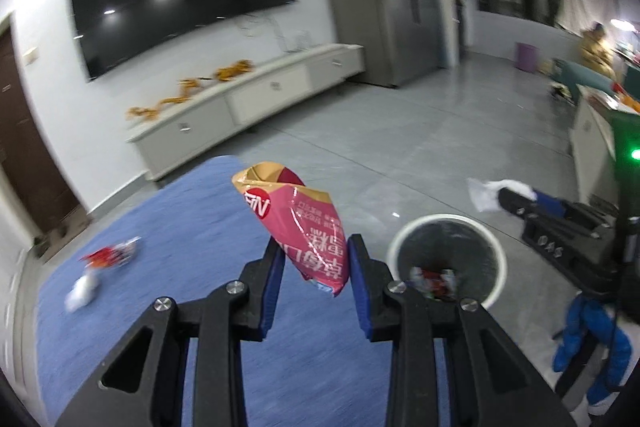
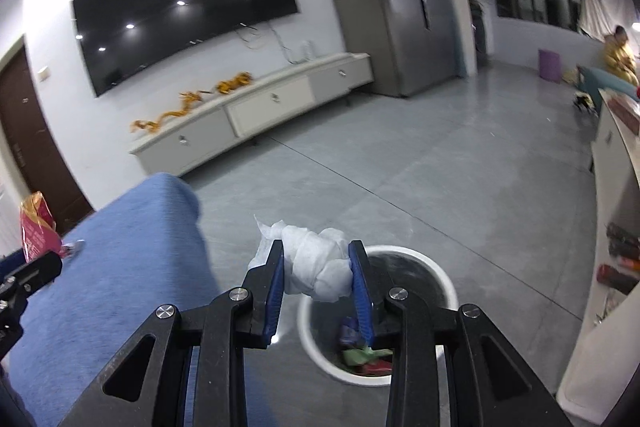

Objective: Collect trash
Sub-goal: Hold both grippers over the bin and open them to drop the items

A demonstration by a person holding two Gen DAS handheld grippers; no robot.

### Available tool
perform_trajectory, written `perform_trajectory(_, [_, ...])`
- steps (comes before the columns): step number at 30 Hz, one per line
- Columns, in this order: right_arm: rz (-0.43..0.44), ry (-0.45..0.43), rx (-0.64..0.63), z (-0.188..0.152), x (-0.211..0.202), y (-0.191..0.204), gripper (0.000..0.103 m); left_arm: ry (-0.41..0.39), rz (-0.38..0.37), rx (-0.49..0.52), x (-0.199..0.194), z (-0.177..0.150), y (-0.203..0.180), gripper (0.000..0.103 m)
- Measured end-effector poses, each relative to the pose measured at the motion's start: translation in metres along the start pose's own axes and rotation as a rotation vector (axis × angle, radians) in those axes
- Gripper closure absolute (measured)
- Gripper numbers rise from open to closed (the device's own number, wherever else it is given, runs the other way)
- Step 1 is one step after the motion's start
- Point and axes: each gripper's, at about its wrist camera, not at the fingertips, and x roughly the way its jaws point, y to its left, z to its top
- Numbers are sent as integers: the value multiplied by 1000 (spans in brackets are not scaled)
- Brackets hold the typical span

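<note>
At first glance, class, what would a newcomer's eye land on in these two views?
The pink snack bag pinched in the left gripper above the blue cloth stands out first. Next comes the white tissue wad clamped in the right gripper, held over the white bin that already contains wrappers. A red wrapper and a white scrap lie on the cloth.
</note>
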Motion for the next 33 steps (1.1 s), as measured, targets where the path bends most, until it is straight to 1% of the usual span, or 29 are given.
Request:
perform_trajectory(3, [-34,35,14,-1,17,-19,73,32,-73,35,30,16,-27,73])
perform_trajectory(5, [-43,57,26,-2,27,-28,73,54,-114,49,46,23,-39,73])
perform_trajectory(10, [-66,114,44,-6,54,-46,73,149,-224,51,95,37,-68,72])
perform_trajectory(14, [-82,161,57,-10,77,-63,72,216,-292,5,128,42,-79,72])
perform_trajectory(17, [-78,201,74,-13,97,-74,71,263,-362,-57,148,46,-83,72])
perform_trajectory(18, [-73,210,85,-13,102,-77,69,273,-382,-74,152,47,-86,68])
perform_trajectory(19, [-66,220,101,-12,106,-82,63,286,-410,-95,159,49,-89,62])
perform_trajectory(20, [-67,225,109,-12,109,-84,60,290,-418,-107,161,50,-89,46])
perform_trajectory(21, [-78,230,113,-12,111,-88,56,285,-423,-125,164,52,-90,38])
perform_trajectory(24, [-94,242,114,-11,114,-91,53,287,-452,-143,166,54,-91,38])
perform_trajectory(25, [-97,244,116,-11,113,-91,53,286,-450,-144,167,54,-92,38])
perform_trajectory(29, [-104,241,121,-9,106,-91,52,261,-420,-150,160,53,-88,38])
perform_trajectory(33, [-113,225,116,-2,98,-79,52,215,-379,-170,143,47,-77,38])
